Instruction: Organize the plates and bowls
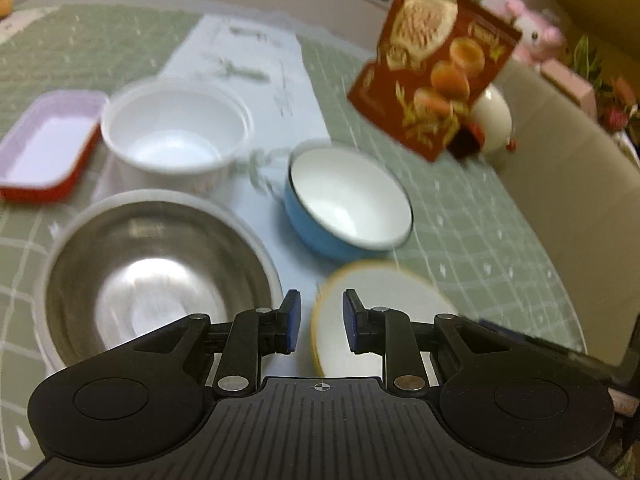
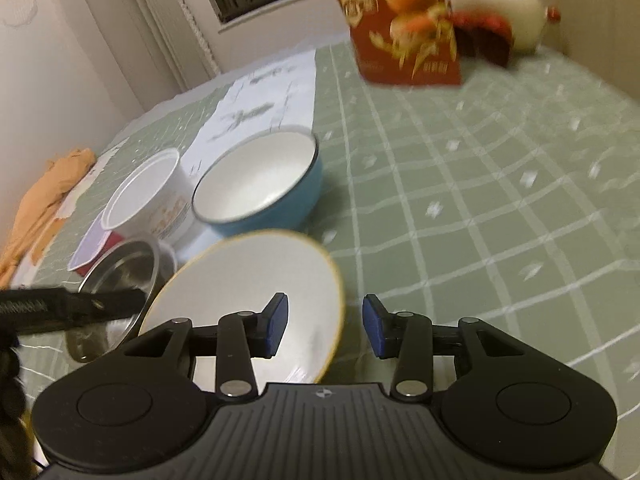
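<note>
Left gripper (image 1: 322,322) view alone shows red tray (image 1: 48,148) fully.

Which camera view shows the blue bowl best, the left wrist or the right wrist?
The left wrist view shows the blue bowl best: whole rim, white inside and blue wall are unobstructed near the middle. In the right wrist view the blue bowl is also visible, but the white plate hides its lower edge.
</note>
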A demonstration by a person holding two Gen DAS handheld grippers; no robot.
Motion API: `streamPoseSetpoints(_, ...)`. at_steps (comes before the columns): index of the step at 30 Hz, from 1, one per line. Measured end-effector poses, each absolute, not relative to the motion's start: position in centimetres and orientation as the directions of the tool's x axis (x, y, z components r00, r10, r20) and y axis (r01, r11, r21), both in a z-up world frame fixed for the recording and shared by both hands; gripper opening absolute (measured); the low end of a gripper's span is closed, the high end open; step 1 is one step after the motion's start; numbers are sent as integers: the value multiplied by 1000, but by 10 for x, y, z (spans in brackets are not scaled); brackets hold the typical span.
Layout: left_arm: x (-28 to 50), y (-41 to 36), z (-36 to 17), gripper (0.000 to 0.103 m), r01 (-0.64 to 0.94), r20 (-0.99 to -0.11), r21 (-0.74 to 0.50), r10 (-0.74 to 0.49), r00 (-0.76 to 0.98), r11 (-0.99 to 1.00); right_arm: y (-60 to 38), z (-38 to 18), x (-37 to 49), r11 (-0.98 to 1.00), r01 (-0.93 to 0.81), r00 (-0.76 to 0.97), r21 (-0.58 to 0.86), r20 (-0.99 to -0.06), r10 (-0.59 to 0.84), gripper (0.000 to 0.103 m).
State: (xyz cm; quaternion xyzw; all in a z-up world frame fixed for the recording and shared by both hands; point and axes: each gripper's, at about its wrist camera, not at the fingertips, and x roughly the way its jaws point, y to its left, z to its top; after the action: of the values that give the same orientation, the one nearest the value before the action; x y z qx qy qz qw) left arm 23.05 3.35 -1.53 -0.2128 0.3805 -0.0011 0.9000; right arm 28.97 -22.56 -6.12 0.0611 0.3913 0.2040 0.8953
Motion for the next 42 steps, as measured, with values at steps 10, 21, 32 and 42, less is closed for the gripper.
streamPoseSetpoints(10, 307, 51, -10, 25, -134, -679, -380, -178, 712, 915, -226, -40, 341, 950, -265, 627, 165, -719, 299, 47)
streamPoseSetpoints(21, 378, 67, -45, 25, -160, -762, -308, -142, 632, 938, -205, -46, 420, 898, -279, 439, 340, -787, 434, 61)
streamPoseSetpoints(32, 421, 55, -82, 33, -116, -822, -321, -215, 528, 940, -153, -103, 482, 876, -238, 236, 420, -850, 472, 38)
streamPoseSetpoints(42, 426, 56, -87, 32, -136, -833, -376, -270, 484, 916, -141, -102, 476, 871, -301, 258, 390, -846, 467, 26)
